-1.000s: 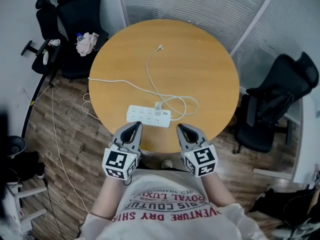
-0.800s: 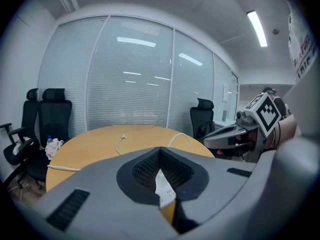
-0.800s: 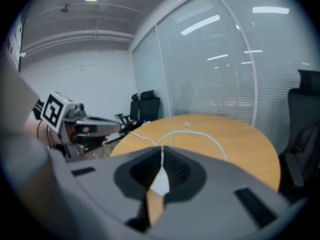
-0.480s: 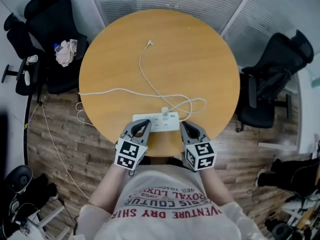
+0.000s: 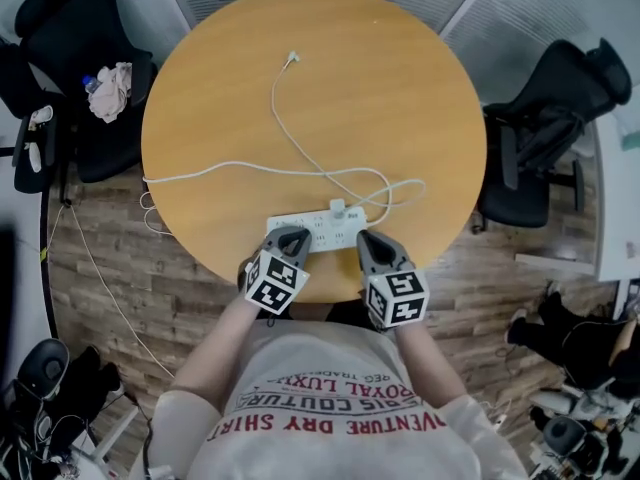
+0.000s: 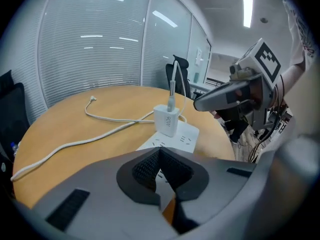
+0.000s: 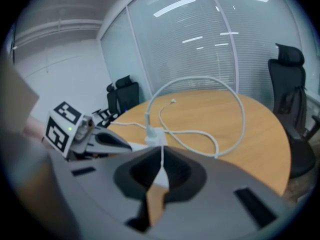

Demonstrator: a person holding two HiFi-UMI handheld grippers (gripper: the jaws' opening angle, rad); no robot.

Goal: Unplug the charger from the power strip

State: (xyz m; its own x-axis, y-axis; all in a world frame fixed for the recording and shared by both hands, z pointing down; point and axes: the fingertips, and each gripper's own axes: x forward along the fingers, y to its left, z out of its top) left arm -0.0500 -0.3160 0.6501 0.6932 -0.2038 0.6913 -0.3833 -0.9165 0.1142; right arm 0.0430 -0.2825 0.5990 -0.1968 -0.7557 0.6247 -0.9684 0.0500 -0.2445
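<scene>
Left gripper (image 5: 291, 235), right gripper (image 5: 369, 240) side by side (both closed, angled down)

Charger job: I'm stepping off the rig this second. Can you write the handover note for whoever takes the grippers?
Left gripper: shut, empty, tip over the near left part of the power strip. Contact cannot be told.
Right gripper: shut, empty, at the strip's right end.
Things: the strip lies at the near edge of the round table. The white charger stands plugged into it, its cable looping across the tabletop.
Done: nothing yet; the charger is plugged in.
Left: open a gripper, grip the charger, probably steady the strip with the other, and pull the charger out.
</scene>
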